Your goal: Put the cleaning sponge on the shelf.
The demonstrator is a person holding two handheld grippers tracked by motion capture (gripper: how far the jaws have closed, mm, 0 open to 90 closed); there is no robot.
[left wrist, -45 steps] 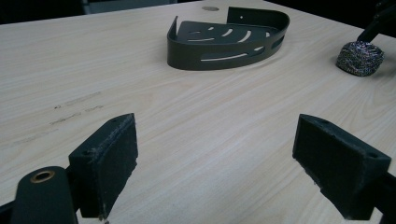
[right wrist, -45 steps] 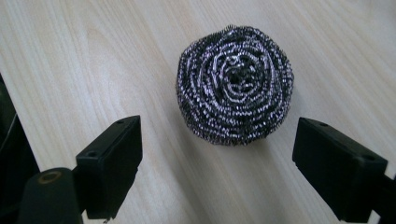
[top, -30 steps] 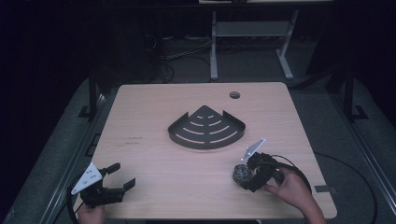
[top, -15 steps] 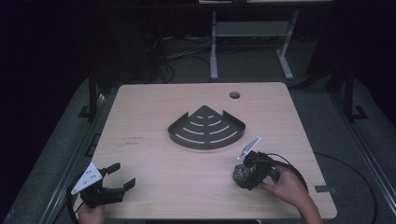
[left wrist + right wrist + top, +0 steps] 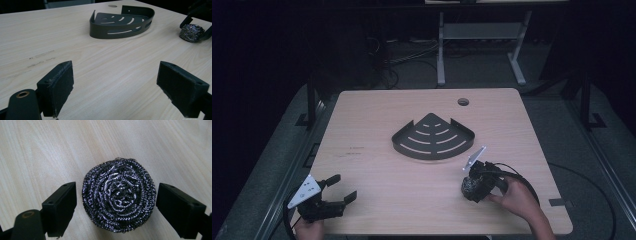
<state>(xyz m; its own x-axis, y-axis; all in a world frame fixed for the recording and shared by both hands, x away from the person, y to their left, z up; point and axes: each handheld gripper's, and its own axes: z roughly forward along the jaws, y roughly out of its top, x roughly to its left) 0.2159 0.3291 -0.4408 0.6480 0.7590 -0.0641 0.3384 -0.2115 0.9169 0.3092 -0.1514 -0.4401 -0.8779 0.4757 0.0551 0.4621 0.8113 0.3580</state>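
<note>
two grippers sit at the near edge of the table (image 5: 377,105) in the high view: the left gripper (image 5: 343,188) rests by the near left corner with its jaws spread wide on nothing, just where it sat a second ago, while the right gripper (image 5: 466,186) has slid a little further left and down over the steel wool scourer (image 5: 469,185), which lies on the wood near the right front, well apart from the dark corner shelf basket (image 5: 432,152) in the middle of the table. seen from the left gripper view, that gripper's own two black pads stand far apart over bare wood, the basket (image 5: 120,30) sits farther back, and the scourer (image 5: 191,32) shows at the far right with the other gripper's jaws on either side of it. in the right gripper view the scourer (image 5: 119,197) lies flat on the table squarely between the two pads; the jaws have just been closing, yet a thin gap shows on each side, so they are apart and not yet pressing on the wire. i judge that the reach is done and the grasp is beginning: the pads need only pinch in on the springy ball before it can be lifted, likely toward the basket.
</note>
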